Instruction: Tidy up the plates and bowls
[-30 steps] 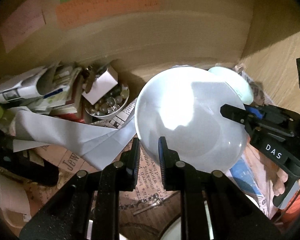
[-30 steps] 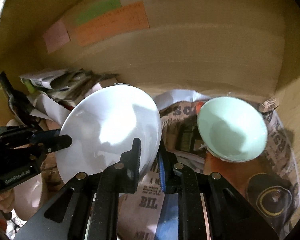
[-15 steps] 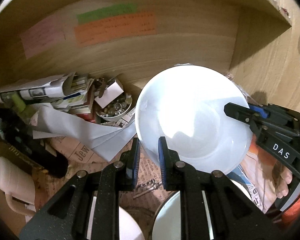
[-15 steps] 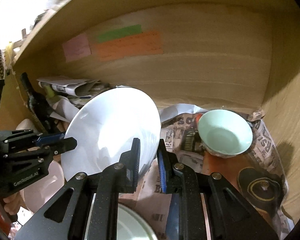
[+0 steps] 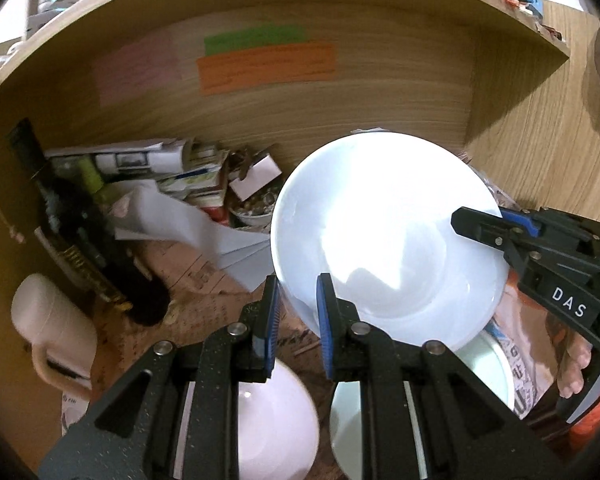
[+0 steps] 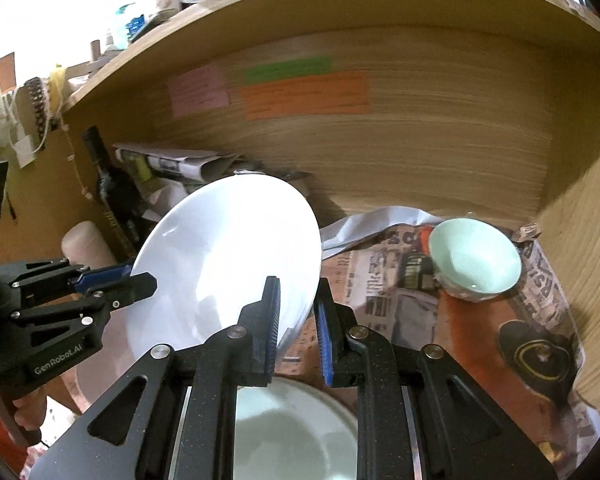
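Note:
A large white plate point(image 5: 384, 240) is held in the air between both grippers; it also shows in the right wrist view point(image 6: 228, 264). My left gripper point(image 5: 298, 316) is shut on the plate's left rim. My right gripper point(image 6: 296, 312) is shut on its right rim. A pale green bowl point(image 6: 476, 258) sits on newspaper at the back right of the shelf. Below the plate lie a pinkish white bowl point(image 5: 276, 420) and a pale green plate point(image 6: 296, 432), which also shows in the left wrist view point(image 5: 488, 368).
The wooden shelf has a back wall point(image 5: 300, 120) with coloured paper labels and a right side wall point(image 6: 580, 220). Rolled newspapers point(image 5: 140, 160), a dark bottle point(image 5: 84, 232), a small bowl of trinkets point(image 5: 252, 204) and a white jug point(image 5: 52, 328) crowd the left.
Both grippers have pulled back and up out of the shelf with the white plate. More of the shelf, plus the bowl and plate below, have come into view.

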`<action>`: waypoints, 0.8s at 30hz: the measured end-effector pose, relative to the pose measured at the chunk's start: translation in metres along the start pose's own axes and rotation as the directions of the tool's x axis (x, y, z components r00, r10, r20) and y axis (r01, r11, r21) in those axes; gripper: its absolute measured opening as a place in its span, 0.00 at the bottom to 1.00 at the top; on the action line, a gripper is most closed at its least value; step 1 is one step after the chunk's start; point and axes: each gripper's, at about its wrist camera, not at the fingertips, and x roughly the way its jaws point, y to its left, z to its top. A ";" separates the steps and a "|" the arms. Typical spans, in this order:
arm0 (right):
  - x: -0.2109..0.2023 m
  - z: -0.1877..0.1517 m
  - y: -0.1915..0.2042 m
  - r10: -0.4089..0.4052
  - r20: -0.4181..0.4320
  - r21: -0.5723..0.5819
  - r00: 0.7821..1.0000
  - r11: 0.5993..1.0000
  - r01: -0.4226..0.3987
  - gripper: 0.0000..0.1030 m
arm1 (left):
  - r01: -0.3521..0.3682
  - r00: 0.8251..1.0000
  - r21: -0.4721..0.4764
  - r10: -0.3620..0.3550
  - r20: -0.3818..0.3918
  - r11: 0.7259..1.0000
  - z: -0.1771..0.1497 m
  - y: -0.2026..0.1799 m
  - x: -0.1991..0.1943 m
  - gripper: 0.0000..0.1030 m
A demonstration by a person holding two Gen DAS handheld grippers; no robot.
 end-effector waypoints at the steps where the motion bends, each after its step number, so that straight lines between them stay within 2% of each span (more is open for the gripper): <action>1: -0.001 -0.001 0.003 0.003 0.000 -0.002 1.000 1.000 -0.003 0.15 | -0.002 1.000 -0.005 0.002 -0.001 1.000 -0.003 0.002 -0.002 0.17; 14: -0.001 -0.016 0.052 0.068 -0.023 -0.055 0.997 0.996 -0.070 0.16 | -0.050 0.999 -0.081 0.051 0.013 0.995 -0.041 0.029 -0.040 0.17; 24: 0.007 -0.024 0.080 0.109 -0.061 -0.087 0.992 0.990 -0.114 0.16 | -0.083 0.997 -0.131 0.083 -0.002 0.988 -0.064 0.052 -0.053 0.17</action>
